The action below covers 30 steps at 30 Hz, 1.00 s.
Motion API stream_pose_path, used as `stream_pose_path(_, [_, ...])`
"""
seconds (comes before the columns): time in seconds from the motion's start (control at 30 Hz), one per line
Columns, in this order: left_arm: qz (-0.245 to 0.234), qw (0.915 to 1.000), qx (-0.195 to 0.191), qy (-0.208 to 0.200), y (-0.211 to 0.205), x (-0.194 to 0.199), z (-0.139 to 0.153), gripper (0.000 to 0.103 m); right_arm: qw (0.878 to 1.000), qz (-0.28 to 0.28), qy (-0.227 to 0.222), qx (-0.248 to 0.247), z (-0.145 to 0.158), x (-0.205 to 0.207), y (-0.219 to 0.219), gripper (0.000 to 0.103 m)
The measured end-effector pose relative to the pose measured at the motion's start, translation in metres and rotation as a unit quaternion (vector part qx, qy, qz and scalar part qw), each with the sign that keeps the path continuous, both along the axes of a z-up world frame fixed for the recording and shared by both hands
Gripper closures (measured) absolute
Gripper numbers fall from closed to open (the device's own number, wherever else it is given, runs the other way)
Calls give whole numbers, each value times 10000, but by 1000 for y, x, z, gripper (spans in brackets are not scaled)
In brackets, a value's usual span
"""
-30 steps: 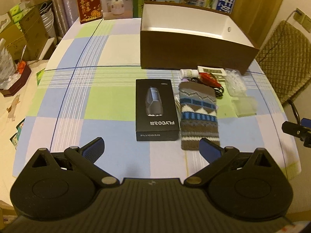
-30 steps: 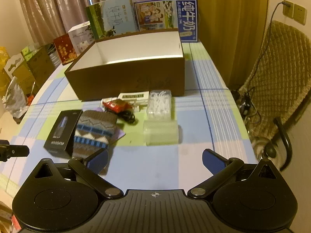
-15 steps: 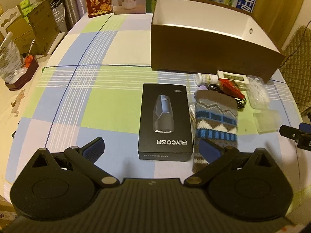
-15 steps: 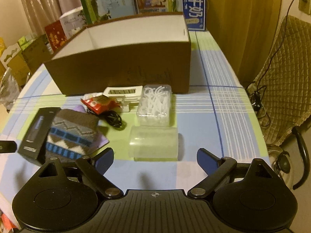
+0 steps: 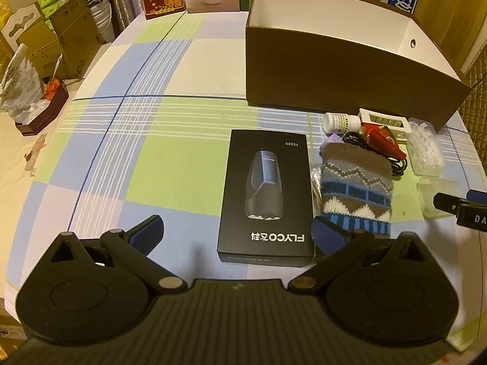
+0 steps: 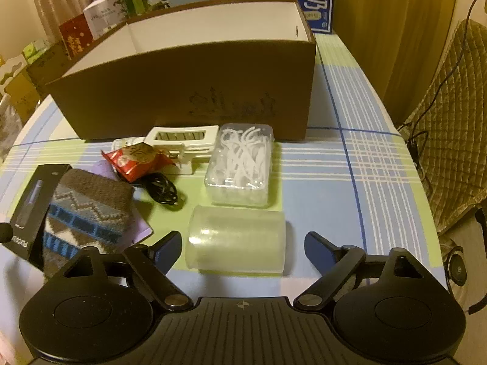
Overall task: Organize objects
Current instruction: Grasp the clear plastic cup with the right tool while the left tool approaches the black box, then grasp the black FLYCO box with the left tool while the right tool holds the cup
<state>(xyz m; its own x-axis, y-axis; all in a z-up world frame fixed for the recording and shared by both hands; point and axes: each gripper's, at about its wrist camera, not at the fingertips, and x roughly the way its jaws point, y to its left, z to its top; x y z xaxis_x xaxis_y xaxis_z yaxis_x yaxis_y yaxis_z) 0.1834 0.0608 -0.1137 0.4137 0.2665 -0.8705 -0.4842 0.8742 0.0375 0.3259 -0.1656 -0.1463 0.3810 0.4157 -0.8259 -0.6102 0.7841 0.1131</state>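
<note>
Left tool (image 5: 237, 231) spread wide and empty, low over the near end of the black razor box (image 5: 266, 197), flat on the checked worktop (image 5: 152, 140). Knitted pouch (image 5: 356, 188) touching the box at 3 o'clock. Right tool (image 6: 243, 248) also released, framing the frosted plastic container (image 6: 237, 240). Clear floss-pick box (image 6: 240, 164) just beyond at 12 o'clock, before the open brown carton (image 6: 194, 91).

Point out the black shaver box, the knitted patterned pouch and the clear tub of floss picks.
Black rectangular shaver box (image 5: 266, 196), left wrist view, printed top face.
Brown-and-blue knitted pouch (image 5: 356, 182), left wrist view, patterned middle.
Clear plastic tub of floss picks (image 6: 240, 164), right wrist view, lid.
</note>
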Motion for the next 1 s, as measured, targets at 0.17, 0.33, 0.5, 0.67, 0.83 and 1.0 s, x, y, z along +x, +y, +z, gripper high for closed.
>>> stream_pose_path(0.17, [-22, 10000, 53, 78, 0, 5, -5, 1, 9999, 95, 53, -33, -6, 4, 3, 34])
stream_pose_path(0.33, [8, 9999, 45, 142, 2, 10, -10, 1, 9999, 135, 20, -77, -6, 5, -3, 34])
stream_pose_path(0.5, [-89, 9998, 43, 164, 1, 18, -15, 1, 9999, 11, 123, -23, -3, 11, -18, 34])
stream_pose_path(0.67, [-207, 9996, 25, 205, -2, 30, -23, 1, 9999, -103, 60, -26, 0, 11, -28, 34])
stream_pose_path(0.83, [-266, 9992, 5, 293, 1, 47, -35, 9, 9998, -152, 68, -55, 0, 8, -34, 34])
stream_pose_path(1.0, [-314, 9988, -14, 362, 7, 60, -43, 11, 9998, -196, 59, -56, -1, 5, -36, 34])
